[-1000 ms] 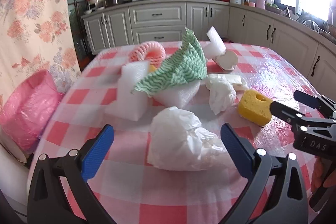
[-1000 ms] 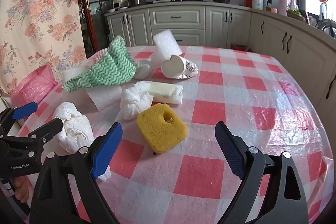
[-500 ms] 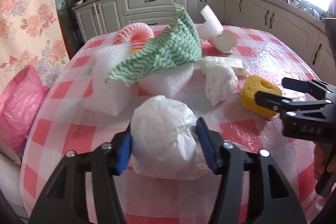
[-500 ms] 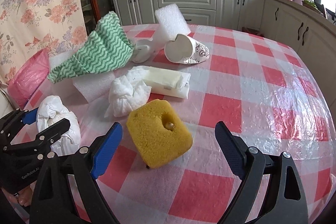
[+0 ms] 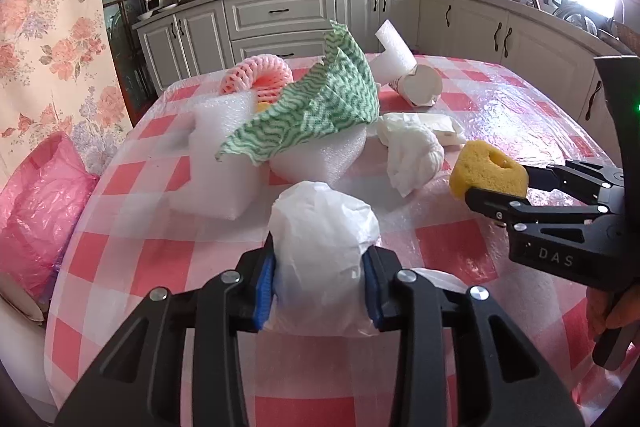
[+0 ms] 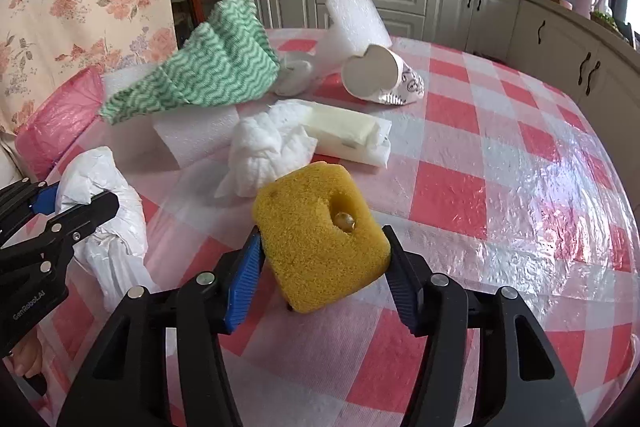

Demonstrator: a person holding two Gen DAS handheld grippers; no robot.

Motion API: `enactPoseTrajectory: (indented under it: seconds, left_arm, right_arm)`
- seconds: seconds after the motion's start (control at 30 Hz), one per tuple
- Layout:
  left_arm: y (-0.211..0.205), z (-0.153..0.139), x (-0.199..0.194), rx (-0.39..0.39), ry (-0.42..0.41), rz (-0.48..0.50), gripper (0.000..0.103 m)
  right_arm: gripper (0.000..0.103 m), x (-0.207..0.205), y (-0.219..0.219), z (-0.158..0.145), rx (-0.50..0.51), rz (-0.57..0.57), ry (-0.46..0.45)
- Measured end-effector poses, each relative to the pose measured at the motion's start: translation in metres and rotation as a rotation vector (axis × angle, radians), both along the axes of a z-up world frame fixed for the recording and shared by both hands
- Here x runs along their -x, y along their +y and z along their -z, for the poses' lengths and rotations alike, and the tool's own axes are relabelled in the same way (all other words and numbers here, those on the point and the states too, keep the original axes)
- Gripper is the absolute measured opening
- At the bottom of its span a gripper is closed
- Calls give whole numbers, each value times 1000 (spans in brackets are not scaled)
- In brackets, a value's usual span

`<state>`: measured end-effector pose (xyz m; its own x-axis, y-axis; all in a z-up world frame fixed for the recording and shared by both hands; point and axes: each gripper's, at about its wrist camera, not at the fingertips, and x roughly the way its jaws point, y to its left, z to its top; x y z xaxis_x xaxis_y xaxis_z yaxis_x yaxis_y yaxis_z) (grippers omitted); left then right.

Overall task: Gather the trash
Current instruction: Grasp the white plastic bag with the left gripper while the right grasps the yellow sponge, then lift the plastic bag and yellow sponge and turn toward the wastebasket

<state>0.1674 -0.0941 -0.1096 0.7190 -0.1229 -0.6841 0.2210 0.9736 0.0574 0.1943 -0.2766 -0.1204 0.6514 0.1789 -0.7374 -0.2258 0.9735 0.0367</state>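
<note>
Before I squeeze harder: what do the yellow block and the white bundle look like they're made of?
Yellow block: looks like porous sponge, matte, pitted surface with a round hole; the right gripper is closing on it. White bundle: seems thin crinkled plastic film, slightly glossy, soft creases; the left gripper is closing on it.

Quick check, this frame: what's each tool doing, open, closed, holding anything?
Left tool: jaws closing, pads pressing a crumpled white plastic bag.
Right tool: jaws closing, pads against the yellow sponge.

Clutter (image 5: pixel 304 123) crowds table's (image 6: pixel 520 131) left, right side seemingly open
</note>
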Motion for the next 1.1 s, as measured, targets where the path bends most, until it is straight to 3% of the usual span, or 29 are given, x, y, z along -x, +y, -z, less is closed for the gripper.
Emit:
enactPoseTrajectory:
  seconds: [0.63,1.1]
  left_arm:
    - [8,-32,47,-21,-120,14,33]
    - [62,-51,69,11,-199,-101,33]
  right_arm:
    - [52,55,5,-37,-55,-10,-136]
    - [52,74,42,-66,-90,-81,-245]
